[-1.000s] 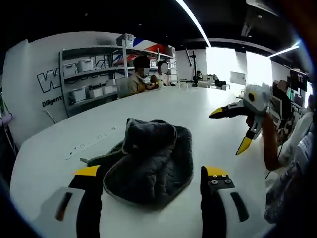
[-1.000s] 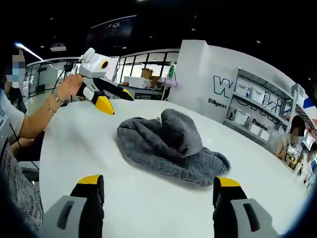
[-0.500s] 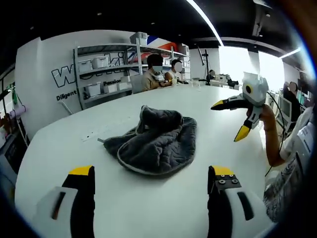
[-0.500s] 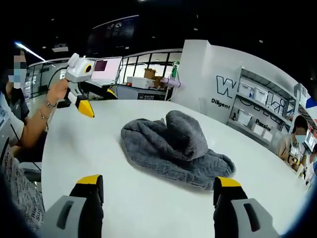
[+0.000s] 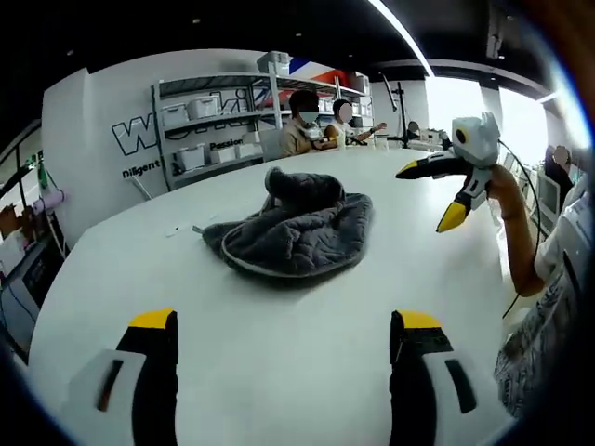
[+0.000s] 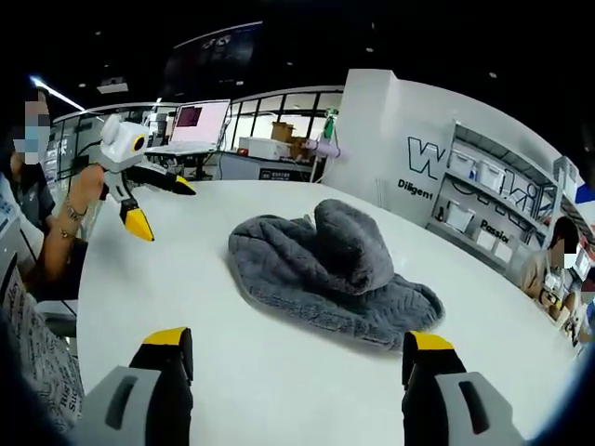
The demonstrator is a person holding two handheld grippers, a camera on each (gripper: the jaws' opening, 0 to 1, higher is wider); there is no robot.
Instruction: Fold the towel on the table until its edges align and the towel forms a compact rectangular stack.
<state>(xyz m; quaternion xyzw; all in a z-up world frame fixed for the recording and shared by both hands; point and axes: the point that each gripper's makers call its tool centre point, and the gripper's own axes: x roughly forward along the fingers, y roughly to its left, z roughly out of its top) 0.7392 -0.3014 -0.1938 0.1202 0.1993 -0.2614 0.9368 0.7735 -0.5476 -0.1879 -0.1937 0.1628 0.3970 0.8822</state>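
A dark grey towel (image 5: 293, 232) lies crumpled in a heap on the round white table (image 5: 279, 334), one fold standing up at its far side. In the right gripper view the same towel (image 6: 325, 269) sits mid-table. My left gripper (image 5: 284, 325) is open, well short of the towel, nothing between its jaws. My right gripper (image 6: 297, 348) is also open and empty, short of the towel. The right gripper (image 5: 444, 193) comes in from the right in the left gripper view, held in a hand. The left gripper (image 6: 149, 200) appears at the left in the right gripper view.
Shelving with white bins (image 5: 209, 121) stands against the far wall. Two people (image 5: 321, 116) sit at the table's far edge. A monitor (image 6: 200, 125) and desks stand beyond the table. A person's sleeve (image 5: 548, 307) is at the right.
Both grippers have drawn back from the towel, which looks smaller and farther in the left gripper view. The towel has not moved. Both grippers stay open.
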